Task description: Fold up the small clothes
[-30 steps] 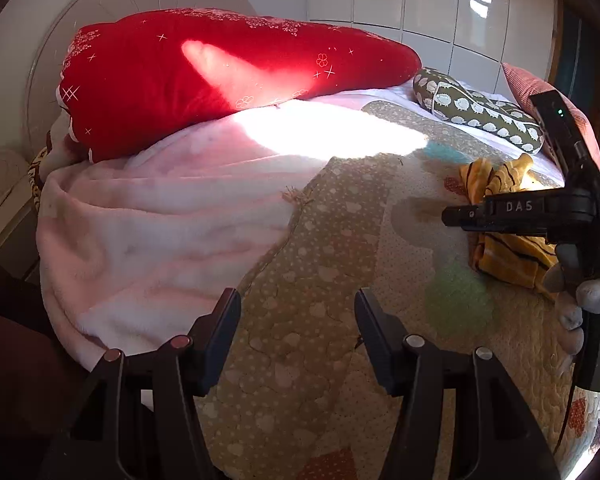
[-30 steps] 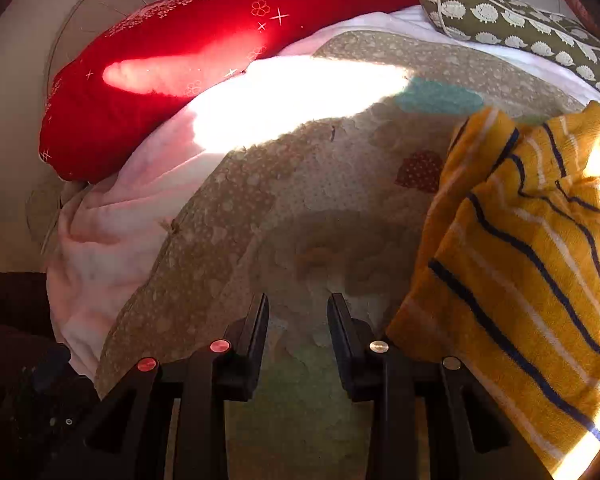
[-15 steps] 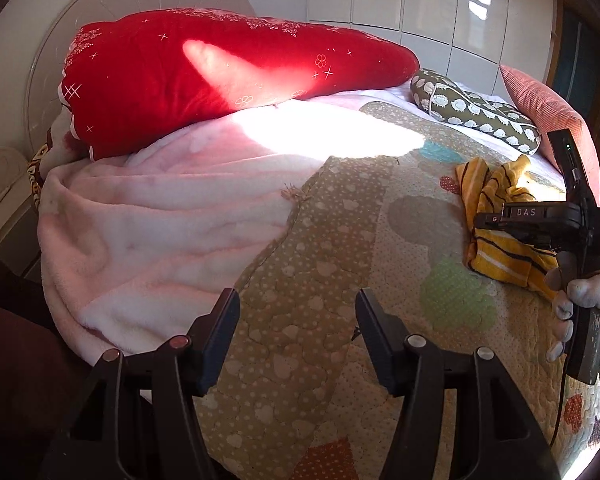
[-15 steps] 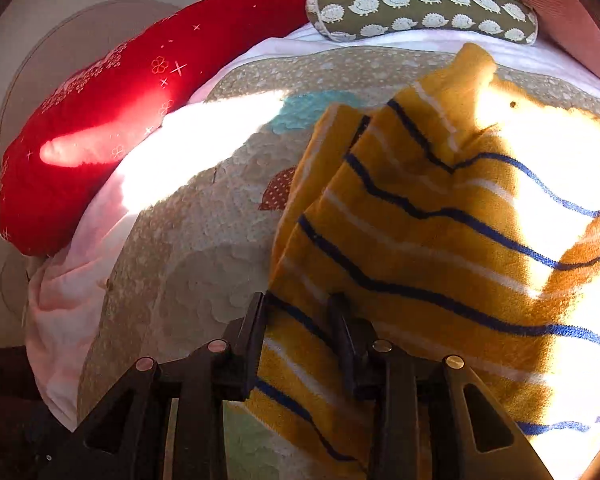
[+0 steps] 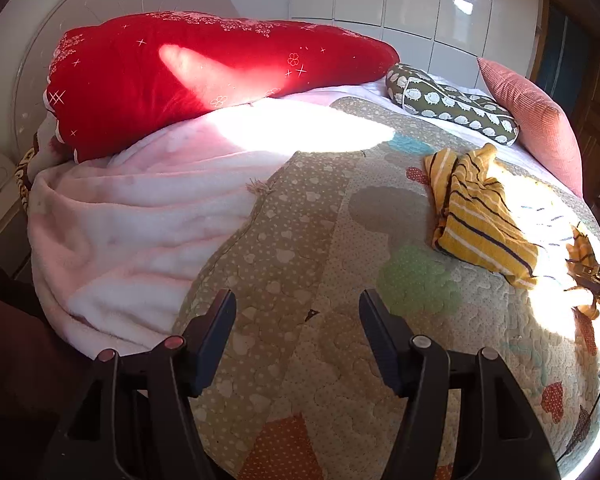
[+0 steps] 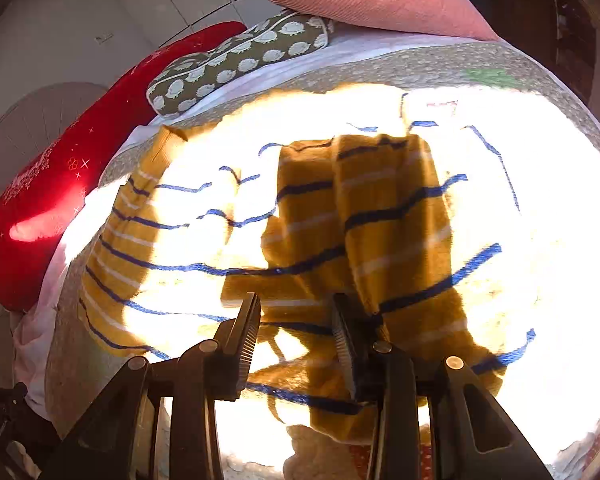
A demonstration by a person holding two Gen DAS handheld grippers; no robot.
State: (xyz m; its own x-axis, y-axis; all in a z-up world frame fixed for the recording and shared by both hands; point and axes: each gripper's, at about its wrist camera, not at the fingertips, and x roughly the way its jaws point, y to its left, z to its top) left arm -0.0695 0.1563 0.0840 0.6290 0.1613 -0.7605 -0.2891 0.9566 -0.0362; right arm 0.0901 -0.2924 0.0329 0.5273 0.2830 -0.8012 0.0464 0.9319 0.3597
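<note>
A yellow knit garment [image 5: 480,216] with dark blue and white stripes lies crumpled on the patchwork quilt [image 5: 300,240], at the right in the left wrist view. My right gripper [image 6: 296,320] is down on the garment [image 6: 380,220], and its jaws are closing. A shaded fold of the fabric sits between them, and the pads stand apart from it. In the left wrist view the right gripper [image 5: 594,280] shows only at the far right edge, with yellow cloth bunched around it. My left gripper [image 5: 298,320] hovers over bare quilt well left of the garment, jaws opening, nothing between them.
A long red pillow [image 5: 204,76] lies across the head of the bed over a pink fleece blanket [image 5: 140,208]. A green sheep-print pillow [image 5: 452,108] and a pink cushion [image 5: 540,120] lie at the back right. Harsh sunlight washes out parts of the garment and quilt.
My right gripper swept right, from the quilt beside the garment to on top of it, rolling as it went. The garment has been dragged and rumpled. The left gripper shifted only slightly.
</note>
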